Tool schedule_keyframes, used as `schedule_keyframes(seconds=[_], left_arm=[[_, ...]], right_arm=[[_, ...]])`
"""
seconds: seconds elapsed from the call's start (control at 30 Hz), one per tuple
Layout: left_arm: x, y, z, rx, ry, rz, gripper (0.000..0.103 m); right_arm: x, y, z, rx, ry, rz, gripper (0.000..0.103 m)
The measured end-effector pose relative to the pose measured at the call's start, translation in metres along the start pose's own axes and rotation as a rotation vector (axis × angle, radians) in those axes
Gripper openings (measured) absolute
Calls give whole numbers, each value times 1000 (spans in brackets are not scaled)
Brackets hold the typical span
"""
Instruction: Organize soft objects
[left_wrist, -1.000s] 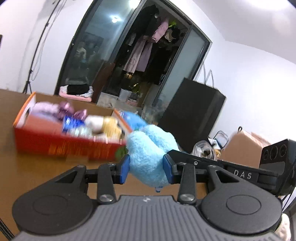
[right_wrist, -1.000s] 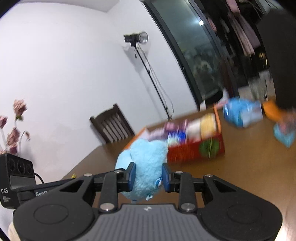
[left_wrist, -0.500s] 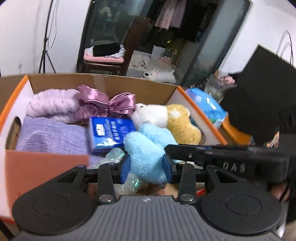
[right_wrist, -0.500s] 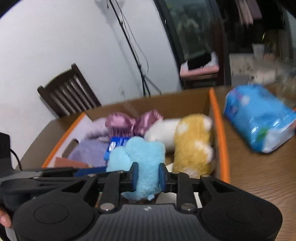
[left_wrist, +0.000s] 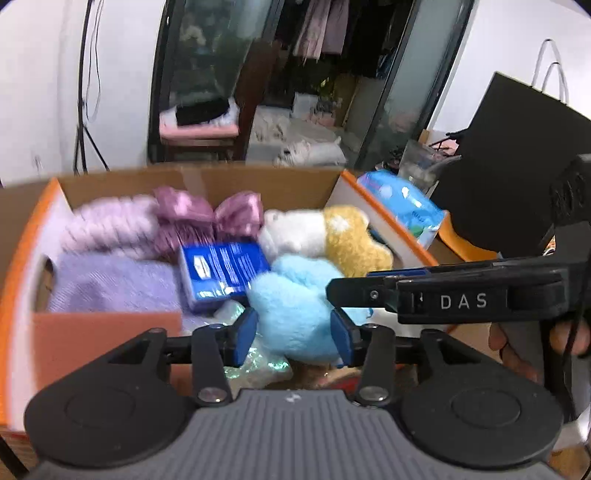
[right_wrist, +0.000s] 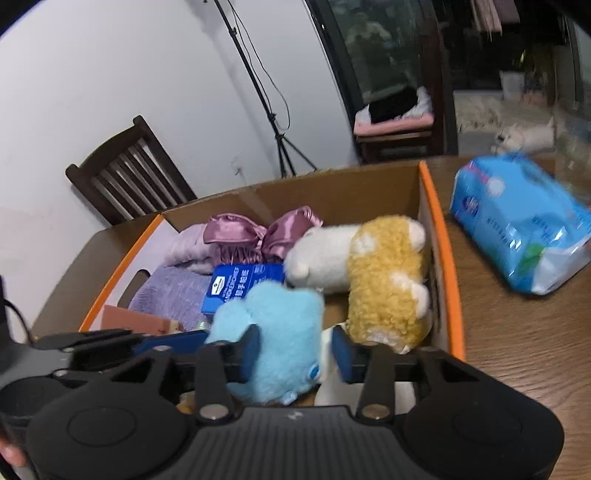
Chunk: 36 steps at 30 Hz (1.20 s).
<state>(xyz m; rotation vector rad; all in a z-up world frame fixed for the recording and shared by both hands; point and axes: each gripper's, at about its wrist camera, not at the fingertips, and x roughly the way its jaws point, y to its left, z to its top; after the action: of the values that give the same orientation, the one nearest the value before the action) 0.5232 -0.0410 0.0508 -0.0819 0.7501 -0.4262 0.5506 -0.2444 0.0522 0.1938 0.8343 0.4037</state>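
A light blue plush toy (left_wrist: 295, 306) lies in the front of an orange-edged cardboard box (left_wrist: 207, 181), between the pads of both grippers. My left gripper (left_wrist: 293, 334) has its blue pads against the plush's sides. My right gripper (right_wrist: 295, 349) has widened; its left pad touches the plush (right_wrist: 273, 339) and a gap shows at the right pad. In the box lie a yellow and white plush (right_wrist: 373, 266), a pink satin bow (right_wrist: 258, 232), a blue tissue pack (right_wrist: 243, 284) and purple cloth (right_wrist: 170, 295).
A blue plastic-wrapped pack (right_wrist: 517, 225) lies on the brown wooden table (right_wrist: 517, 350) right of the box. A dark wooden chair (right_wrist: 125, 170) stands behind the table. A black box (left_wrist: 517, 147) stands at the right.
Both grippers carried the blue plush from above the table down into the box. Both grippers' pads stand wider apart than half a second ago, the right with a gap beside the plush.
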Motion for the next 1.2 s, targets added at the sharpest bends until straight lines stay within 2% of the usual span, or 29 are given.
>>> schedule_keyframes(seconds=[0.17,0.3,0.37,0.43,0.5,0.53,0.6,0.7,0.8,1.07,1.2], left_arm=[[-64,-10,13,35,-79,57,49],[-116,-17,12,51,-142,132,50],[-138,-18,5,49,-172,163,51],[-155,-20,-5,43,-195,185,57],[-166,-19,-18,21,-228,212,81],[-171,-19,-26,12,-264,233,85],[-178,-22,-44,9,-339,298,91],[-187,-25,-67,20,-450,367,101],[-191,-26,-79,8,-470,381,101],[-205,-31,-100,19,-503,366,101],[-216,-36,-125,12,-532,383,101]], right_arm=[[-51,19,8,-50,-67,-21,52],[-107,36,10,-122,-138,-53,62],[-133,45,5,-175,-177,-94,64],[-153,51,-3,-210,-206,-136,66],[-167,55,-13,-230,-244,-171,72],[-171,56,-19,-244,-270,-185,80],[-179,60,-35,-277,-340,-210,90],[-187,63,-63,-295,-472,-229,93],[-187,64,-81,-278,-527,-226,93],[-195,70,-106,-253,-561,-219,94],[-201,77,-129,-265,-575,-212,94]])
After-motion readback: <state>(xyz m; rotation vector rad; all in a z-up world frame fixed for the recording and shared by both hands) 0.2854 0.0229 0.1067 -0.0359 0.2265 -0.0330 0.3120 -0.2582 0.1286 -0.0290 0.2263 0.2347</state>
